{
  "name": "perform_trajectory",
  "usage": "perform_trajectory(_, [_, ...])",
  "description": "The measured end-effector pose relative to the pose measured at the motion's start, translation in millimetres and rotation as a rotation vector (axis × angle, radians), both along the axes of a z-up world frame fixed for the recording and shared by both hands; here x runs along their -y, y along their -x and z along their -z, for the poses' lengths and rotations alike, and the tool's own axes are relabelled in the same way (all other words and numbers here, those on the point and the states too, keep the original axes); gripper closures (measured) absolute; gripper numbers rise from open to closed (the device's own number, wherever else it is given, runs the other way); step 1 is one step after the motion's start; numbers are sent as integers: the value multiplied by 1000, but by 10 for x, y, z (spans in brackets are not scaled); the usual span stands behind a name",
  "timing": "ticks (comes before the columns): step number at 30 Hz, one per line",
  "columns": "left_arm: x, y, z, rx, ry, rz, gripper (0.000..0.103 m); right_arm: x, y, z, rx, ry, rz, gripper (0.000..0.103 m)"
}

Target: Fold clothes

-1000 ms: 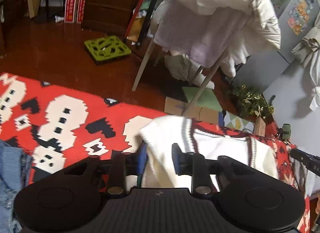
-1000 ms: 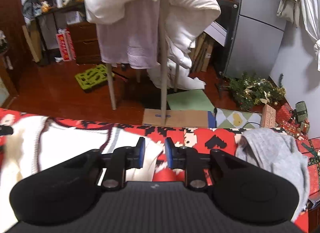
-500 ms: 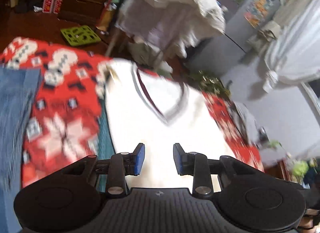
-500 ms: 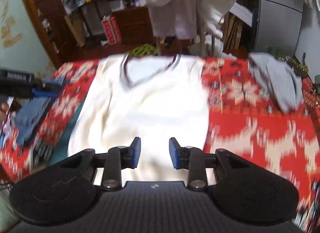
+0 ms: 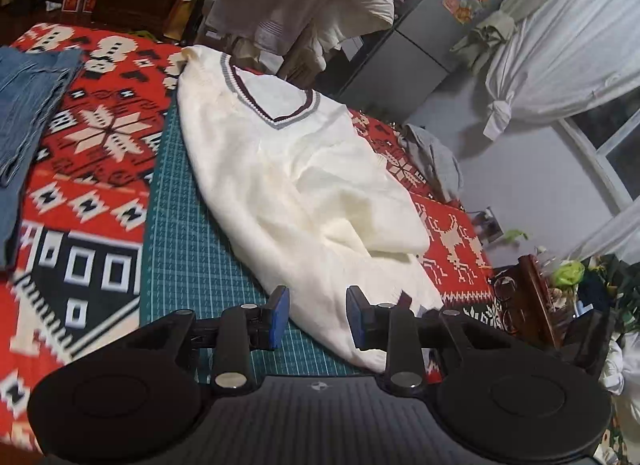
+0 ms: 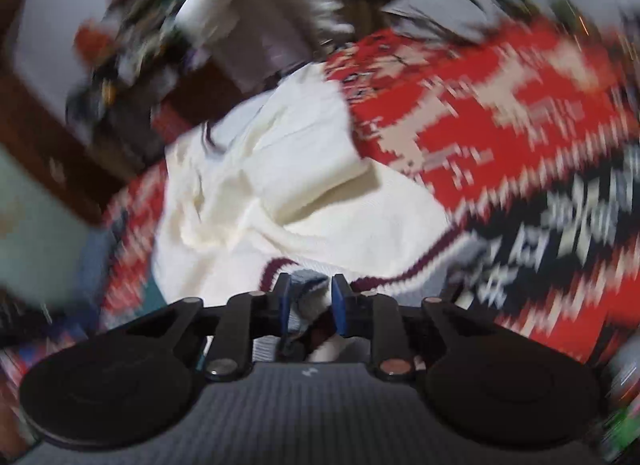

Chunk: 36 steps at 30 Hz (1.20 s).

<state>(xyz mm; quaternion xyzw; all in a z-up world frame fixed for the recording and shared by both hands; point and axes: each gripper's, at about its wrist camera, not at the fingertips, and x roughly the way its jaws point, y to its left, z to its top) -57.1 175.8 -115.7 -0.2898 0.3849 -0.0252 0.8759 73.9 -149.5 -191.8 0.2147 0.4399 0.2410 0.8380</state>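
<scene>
A: Where is the sweater?

B: The cream sweater (image 5: 304, 185) lies flat, partly on a green cutting mat (image 5: 180, 233) and partly on the red patterned blanket (image 5: 92, 137) over the surface. Its V-neck with grey and maroon trim lies at the far end, and one sleeve is folded across the body.

A: And the left tongs (image 5: 318, 317)?

B: Spread wide, held low and level over the near hem, pointing along the sweater toward its collar. The hem shows between the two blue pads (image 5: 279, 315), but they grip nothing.

A: The right tongs (image 6: 308, 299)?

B: That view is badly blurred. They sit tilted at the striped hem band of the sweater (image 6: 280, 193), and the jaws stand close together with a bunch of grey and white ribbing between them, so they look to be pinching the hem.

A: Anything else lying around?

B: Folded blue jeans (image 5: 28, 105) at the left edge of the blanket, and a crumpled grey garment (image 5: 436, 161) on the far right side.
</scene>
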Motion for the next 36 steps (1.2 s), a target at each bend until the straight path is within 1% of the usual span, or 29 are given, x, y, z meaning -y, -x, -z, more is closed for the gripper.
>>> perform_trajectory(2, [-8,69,15,3,18,-13,73,67,-25,95,-64,-95,48,78])
perform_trajectory(4, [-13,120,40,-1,35,-24,73,121,-43,207,-123,-167,94,77])
perform_trajectory(6, [-8,147,70,-8,39,-34,73,167,-58,325,-175,-247,138,73])
perform_trajectory(9, [-1,161,107,-17,53,-38,72,198,-101,484,-231,-367,188,72])
perform_trajectory(11, [30,172,132,-22,57,-38,72,173,-140,536,-237,-409,204,74])
perform_trajectory(12, [44,176,140,-23,58,-39,72,150,-146,530,-233,-407,199,88])
perform_trajectory(13, [50,173,144,-24,60,-40,72,127,-152,523,-229,-404,194,98])
perform_trajectory(15, [51,185,143,-22,65,-45,72,62,-131,464,-204,-381,169,98])
perform_trajectory(19, [18,231,114,-10,71,-60,72,-154,52,135,-94,-320,43,99])
perform_trajectory(22, [-51,282,97,0,98,-82,73,-419,268,-154,-1,-269,-115,99])
perform_trajectory(24, [-108,326,80,8,123,-98,74,-634,445,-292,46,-230,-227,99])
perform_trajectory(27, [-196,423,43,22,142,-115,74,-977,715,-329,82,-154,-389,99])
perform_trajectory(30, [-271,514,54,20,140,-122,73,-1301,977,-256,133,-9,-514,99])
perform_trajectory(33, [-337,560,175,-14,151,-128,73,-1508,1127,-121,145,72,-583,98])
perform_trajectory(36, [-374,563,331,-42,181,-132,73,-1603,1182,-38,150,122,-601,98])
